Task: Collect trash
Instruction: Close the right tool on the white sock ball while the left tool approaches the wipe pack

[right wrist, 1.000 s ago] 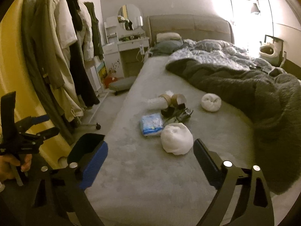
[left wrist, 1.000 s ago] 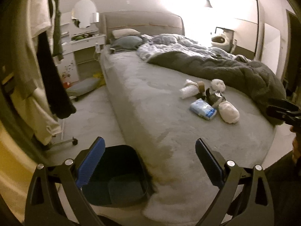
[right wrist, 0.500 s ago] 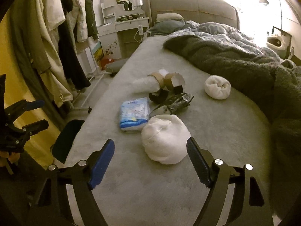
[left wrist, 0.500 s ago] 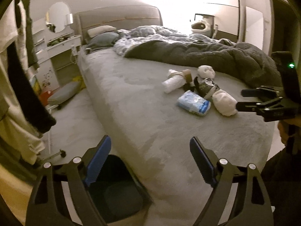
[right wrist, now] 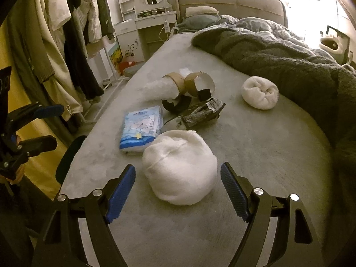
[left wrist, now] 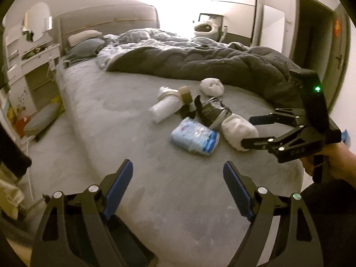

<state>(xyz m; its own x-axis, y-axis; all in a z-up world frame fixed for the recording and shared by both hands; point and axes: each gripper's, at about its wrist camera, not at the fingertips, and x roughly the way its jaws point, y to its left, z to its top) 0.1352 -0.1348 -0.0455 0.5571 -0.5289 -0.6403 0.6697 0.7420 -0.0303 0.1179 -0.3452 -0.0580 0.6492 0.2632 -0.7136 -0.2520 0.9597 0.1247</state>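
Right gripper [right wrist: 178, 191], jaws apart, straddles a white crumpled wad [right wrist: 180, 166] on the grey bed [right wrist: 267, 155]. Left gripper [left wrist: 178, 191], jaws apart, hovers empty. Only the right view shows hanging coats [right wrist: 55, 44].

Clearance around the white wad [right wrist: 179, 166]

Bare bed surface [right wrist: 255, 146] lies on its right side; blue tissue pack [right wrist: 142, 130] touches its left, crumpled dark wrapper [right wrist: 200, 112] sits just behind.

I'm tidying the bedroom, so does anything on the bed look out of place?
Yes: litter sits on the bed: two white wads, a tissue pack, cardboard rolls and a dark wrapper. The blanket is bunched aside.
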